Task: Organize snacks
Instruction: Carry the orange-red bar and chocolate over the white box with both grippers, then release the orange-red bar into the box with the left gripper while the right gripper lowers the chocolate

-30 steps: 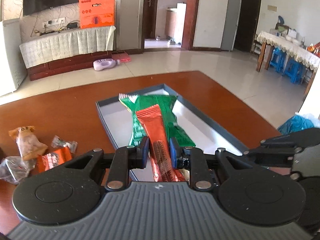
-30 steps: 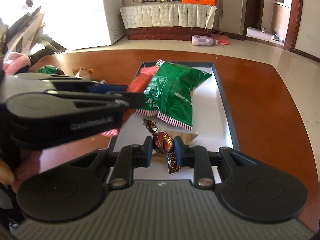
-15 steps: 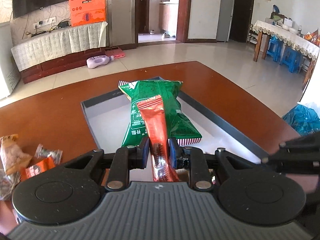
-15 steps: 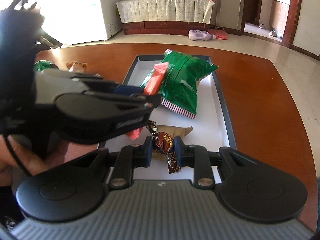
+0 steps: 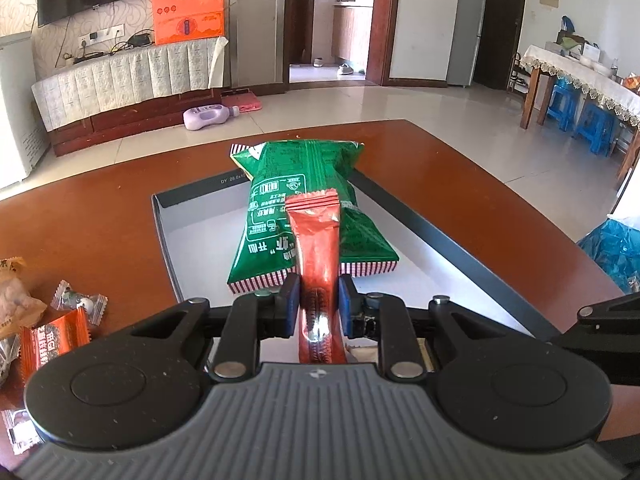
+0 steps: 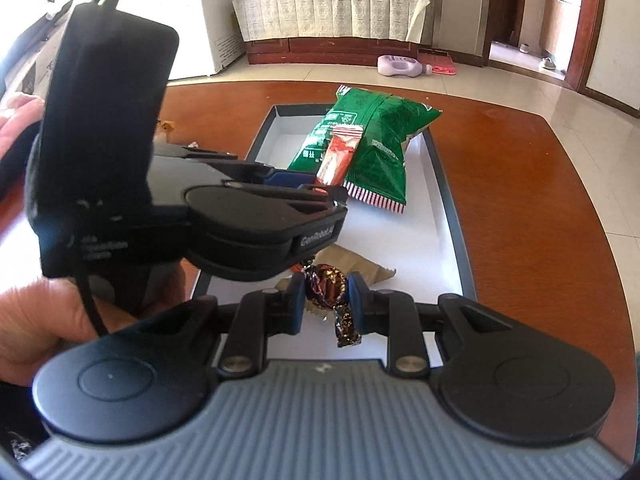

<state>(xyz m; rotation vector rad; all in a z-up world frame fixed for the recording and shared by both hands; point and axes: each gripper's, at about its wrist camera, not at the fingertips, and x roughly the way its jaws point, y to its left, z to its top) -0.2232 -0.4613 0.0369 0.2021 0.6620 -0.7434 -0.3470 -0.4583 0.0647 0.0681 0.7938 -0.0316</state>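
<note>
My left gripper [image 5: 318,302] is shut on a long red snack stick [image 5: 318,248], held over the near end of the dark-rimmed white tray [image 5: 424,236]. A green snack bag [image 5: 296,184] lies in the tray beyond it. In the right wrist view my right gripper [image 6: 325,302] is shut on a dark foil-wrapped candy [image 6: 326,284] above the tray's near end [image 6: 448,216]. The left gripper [image 6: 304,196] reaches in from the left there, the red stick [image 6: 340,152] pointing toward the green bag [image 6: 376,140]. A beige wrapper [image 6: 352,266] lies in the tray under the candy.
Several small wrapped snacks, among them an orange packet [image 5: 52,340] and a clear-wrapped candy [image 5: 78,300], lie on the brown table [image 5: 88,224] left of the tray. A person's hand [image 6: 36,332] holds the left gripper. A blue plastic bag [image 5: 612,248] sits off the table's right edge.
The left gripper has moved forward and lower over the tray with the red stick, closer to the green bag. The right gripper has kept its hold on the candy almost in place.
</note>
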